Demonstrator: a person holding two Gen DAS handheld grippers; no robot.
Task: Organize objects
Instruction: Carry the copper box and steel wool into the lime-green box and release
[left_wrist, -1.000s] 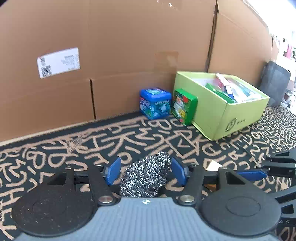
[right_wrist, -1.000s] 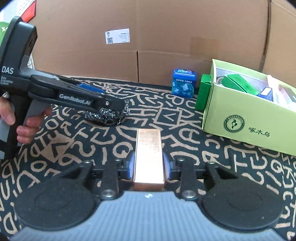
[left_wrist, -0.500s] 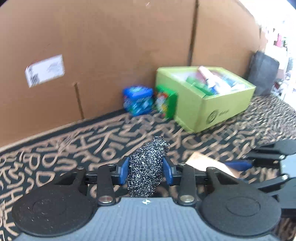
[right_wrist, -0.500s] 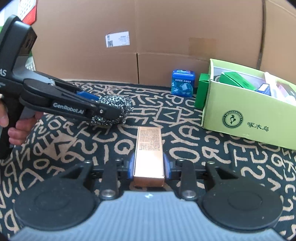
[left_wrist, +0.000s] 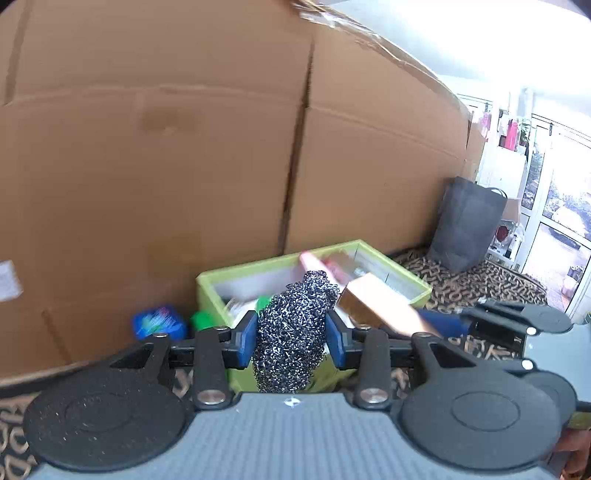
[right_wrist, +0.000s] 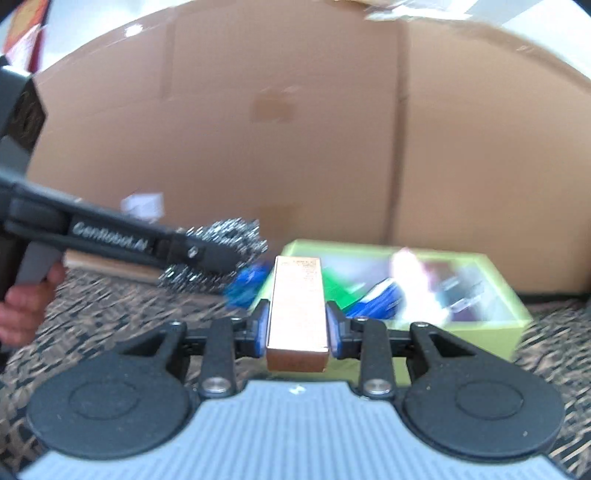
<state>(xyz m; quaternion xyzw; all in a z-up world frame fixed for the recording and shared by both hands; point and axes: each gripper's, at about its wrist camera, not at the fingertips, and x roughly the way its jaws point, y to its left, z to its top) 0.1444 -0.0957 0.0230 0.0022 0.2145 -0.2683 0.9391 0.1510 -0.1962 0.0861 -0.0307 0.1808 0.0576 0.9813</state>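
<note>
"GenRobot.AI" lettering (right_wrist: 110, 236) on left hand-held gripper (right_wrist: 218, 254)

**Cardboard wall, patterned carpet, bright windows on the right**

In front of me I see a high wall of brown cardboard (left_wrist: 184, 166) with one vertical seam. The floor is a dark carpet (left_wrist: 480, 280) with beige letter-like shapes. A grey paper bag (left_wrist: 467, 225) leans at the wall's end. At far right, strong daylight enters through glass doors (left_wrist: 557, 221).

Both wrist views look forward, slightly down, near green box (left_wrist: 391, 269) (right_wrist: 517, 321); shared: box, cardboard wall (left_wrist: 184, 147) (right_wrist: 295, 147).
</note>
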